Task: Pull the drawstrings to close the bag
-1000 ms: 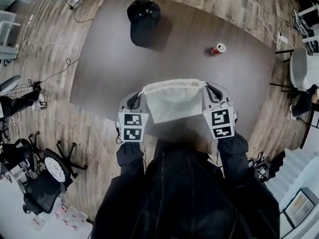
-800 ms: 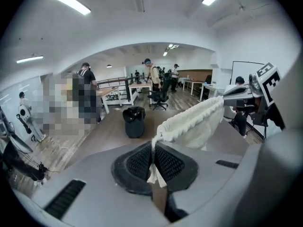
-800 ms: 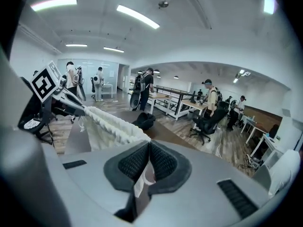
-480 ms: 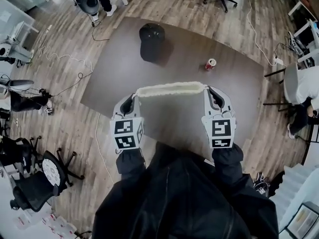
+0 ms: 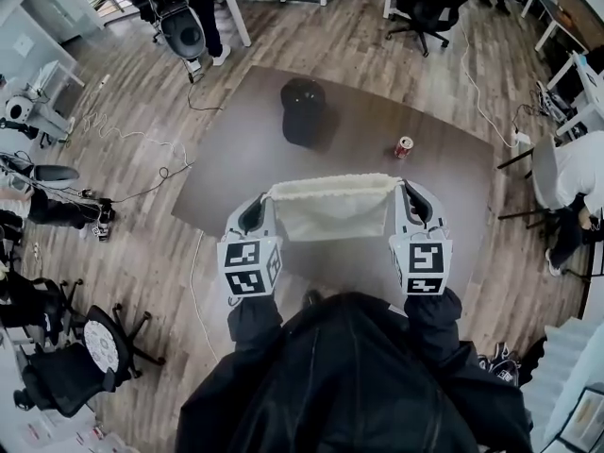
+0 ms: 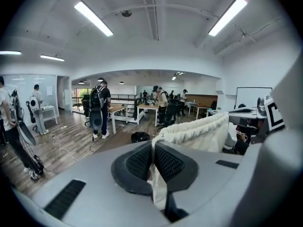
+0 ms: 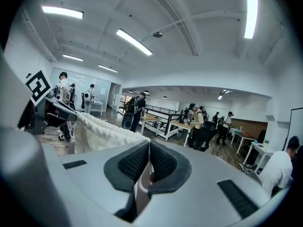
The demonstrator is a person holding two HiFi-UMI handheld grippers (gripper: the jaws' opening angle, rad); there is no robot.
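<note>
Head view: a cream cloth bag (image 5: 330, 213) is held up between the two grippers, hanging clear above a dark table (image 5: 236, 163). The left gripper (image 5: 267, 201) is placed at the bag's upper left corner and the right gripper (image 5: 400, 192) at its upper right corner, so the top edge is stretched level between them. A black cap (image 5: 303, 111) and a red can (image 5: 404, 146) are left on the table further off, well apart from the bag.

In the left gripper view, the left gripper (image 6: 152, 149) is seen fully closed, with a cream strip of the bag (image 6: 199, 134) pinched between its ribbed pads. In the right gripper view, the right gripper (image 7: 148, 161) is likewise clamped tight on a cream strip that runs out to the bag (image 7: 99, 134). Whether the drawstrings or the corners of the hem are gripped cannot be told.

As for progress, both ends are judged to be secured and the bag lifted. The hem is puckered along its length, which suggests that some gathering is done. The mouth is not yet bunched, though, since it is spread across the full gap between the grippers. What is left, by this reading, is for the ends to be drawn further apart until the opening is cinched shut.
</note>
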